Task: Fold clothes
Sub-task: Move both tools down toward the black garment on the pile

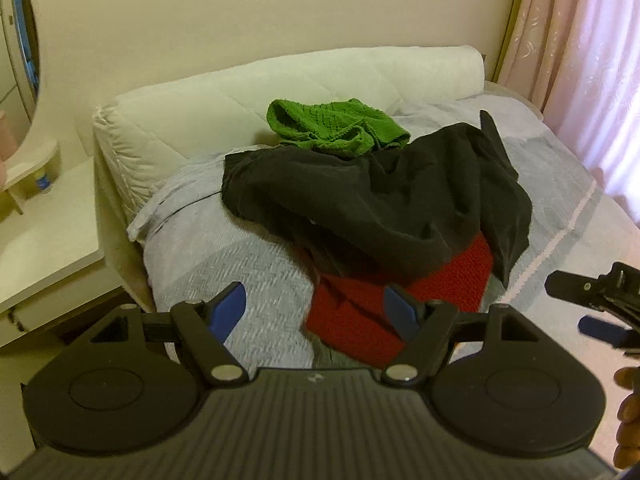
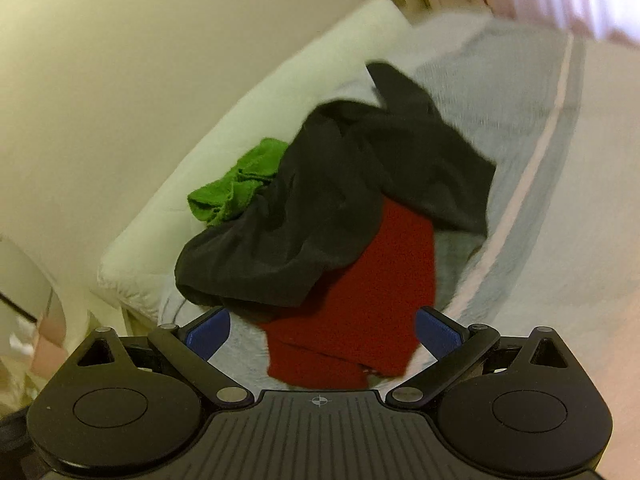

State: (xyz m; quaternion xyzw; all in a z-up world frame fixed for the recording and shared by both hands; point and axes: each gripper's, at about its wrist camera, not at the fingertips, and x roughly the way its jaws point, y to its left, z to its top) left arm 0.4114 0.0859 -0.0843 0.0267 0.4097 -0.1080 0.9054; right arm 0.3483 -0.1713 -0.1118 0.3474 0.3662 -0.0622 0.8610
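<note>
Left claw (image 1: 316,312): released, blue pads spread wide, grasping nothing, held above the near end of the bed (image 1: 224,264). Right claw (image 2: 322,334): likewise released and empty, hanging over the same spot. Directly ahead of both claws lies a red knit garment (image 2: 360,300), its near edge between the right claw's pads in view. A crumpled black garment (image 1: 380,196) overlaps its far part. Beyond that, a green knit piece (image 1: 336,128) rests against the white quilted bolster (image 1: 200,116). Pink curtains (image 1: 580,60) hang to the right.

Clothes pile (image 1: 376,200) on bed (image 1: 224,256)
</note>
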